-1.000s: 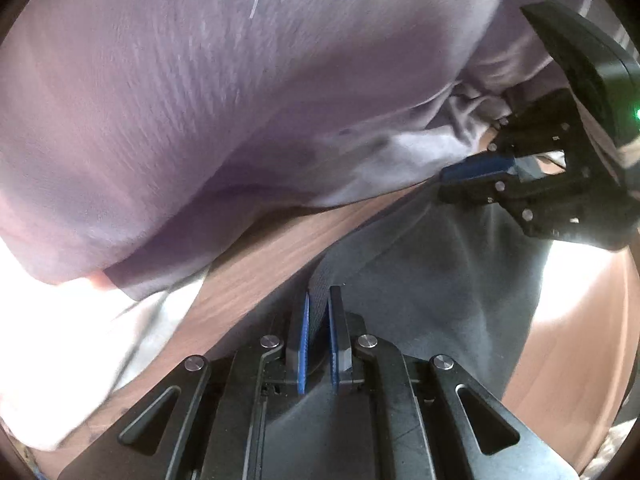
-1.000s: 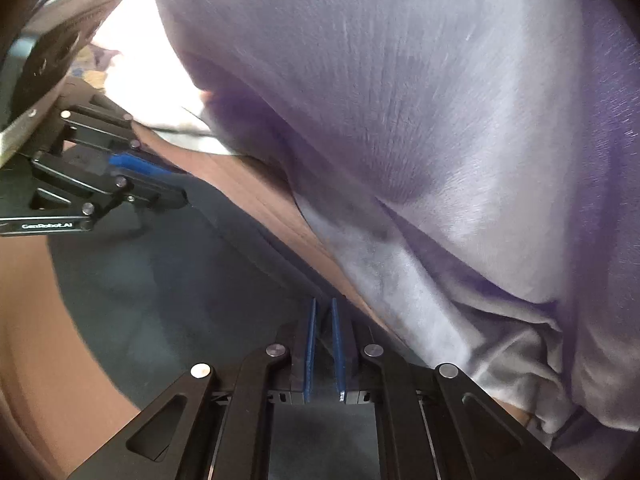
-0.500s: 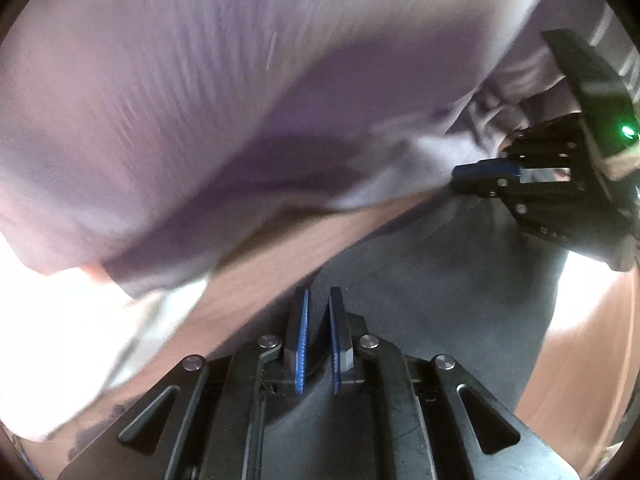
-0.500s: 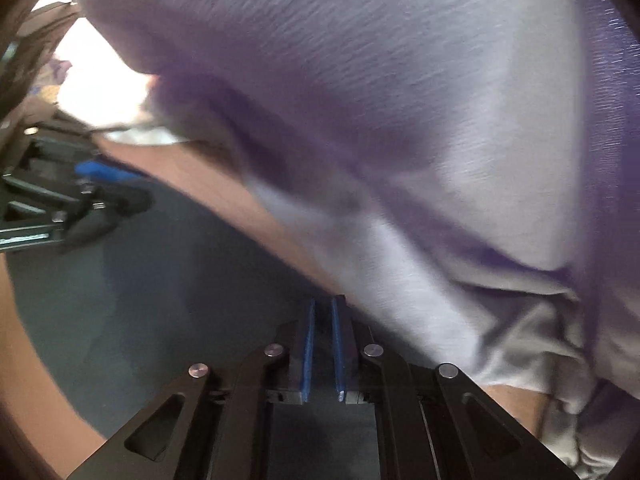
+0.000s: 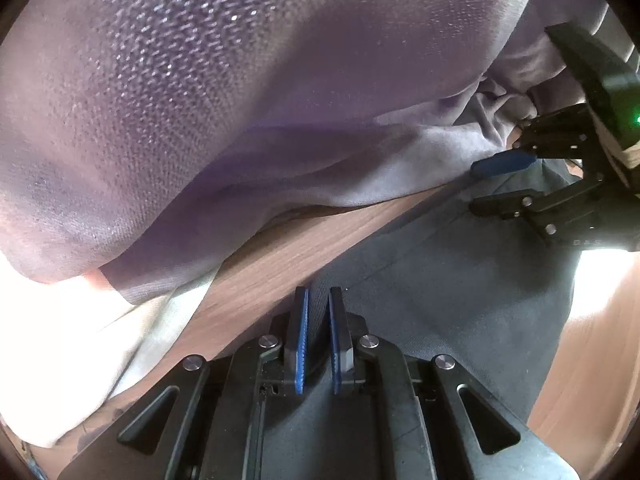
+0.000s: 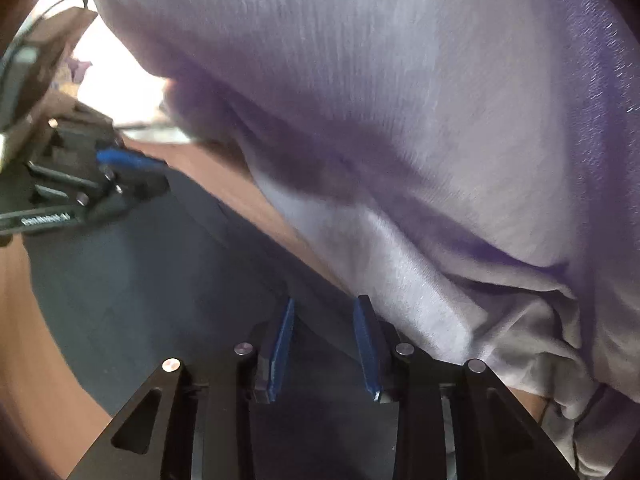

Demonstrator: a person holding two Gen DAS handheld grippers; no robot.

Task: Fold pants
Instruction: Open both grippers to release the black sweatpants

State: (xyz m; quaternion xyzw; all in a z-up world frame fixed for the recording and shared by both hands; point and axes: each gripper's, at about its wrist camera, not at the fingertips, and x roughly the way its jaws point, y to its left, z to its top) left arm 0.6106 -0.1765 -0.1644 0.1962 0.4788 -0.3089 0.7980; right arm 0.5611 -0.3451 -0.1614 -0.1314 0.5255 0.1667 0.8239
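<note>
Dark grey pants [image 5: 440, 280] lie spread on a brown wooden table [image 5: 272, 264]. My left gripper [image 5: 318, 300] is shut on their near edge, with a fold of the cloth pinched between the blue pads. In the right wrist view the right gripper [image 6: 324, 308] has its jaws opening. The pads stand apart over the edge of the pants [image 6: 140, 280] and do not press it. Each gripper also shows in the other's view: the right gripper [image 5: 496, 184] at the pants' far corner, the left gripper [image 6: 136, 176] at the left.
A person's purple shirt [image 5: 240, 80] fills the upper half of both views, close behind the table edge. A pale cloth [image 5: 80, 340] lies bright at the left. Bare wood [image 6: 24, 300] shows beside the pants.
The right gripper's pads have parted and let go of the pants edge they were pinching. The left gripper stays shut on the cloth in the same spot.
</note>
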